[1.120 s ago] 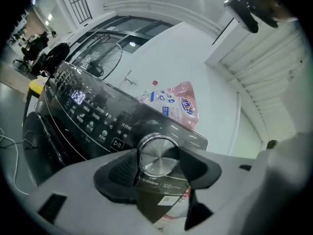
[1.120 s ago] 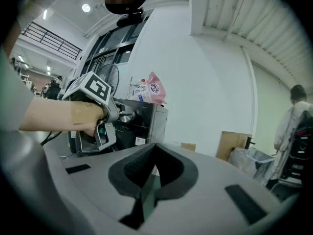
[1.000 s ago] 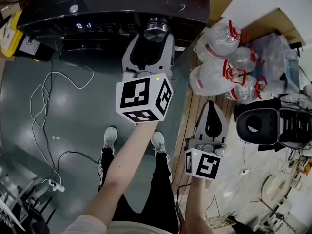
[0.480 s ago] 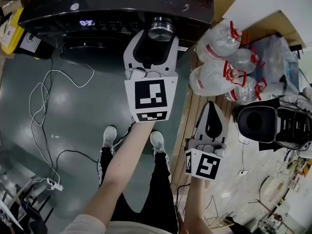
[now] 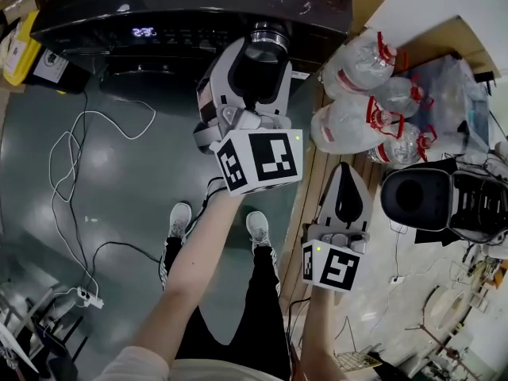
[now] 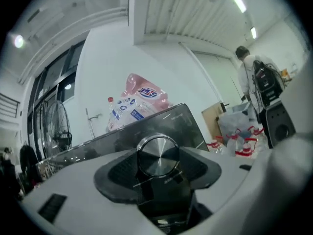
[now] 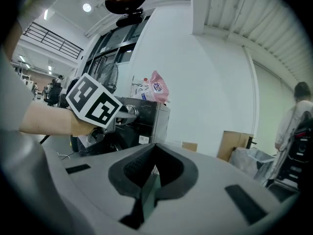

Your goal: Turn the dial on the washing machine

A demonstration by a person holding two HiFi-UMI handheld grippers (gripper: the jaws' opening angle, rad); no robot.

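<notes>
A black washing machine (image 5: 182, 6) stands at the top of the head view, with a lit display (image 5: 144, 32) on its panel. Its round metal dial (image 5: 268, 36) sits at the panel's right end. My left gripper (image 5: 265, 44) reaches level onto it, and in the left gripper view the dial (image 6: 157, 153) fills the space between the two dark pads (image 6: 117, 173), which press on its sides. My left gripper (image 6: 159, 164) is shut on the dial. Lower right, my right gripper (image 5: 349, 175) hangs apart from the machine, jaws together with nothing between them (image 7: 155, 169).
Several large water bottles (image 5: 357, 94) crowd the floor right of the machine. A black backpack (image 5: 432, 201) lies further right. White cables (image 5: 71, 157) trail over the grey floor at left. A pink detergent bag (image 6: 142, 98) stands on the machine. A person (image 6: 254, 77) stands behind at right.
My left gripper has rolled about the dial, its marker cube swinging round from left to right. The display went from a couple of dots to lit digits. The right gripper stayed still.
</notes>
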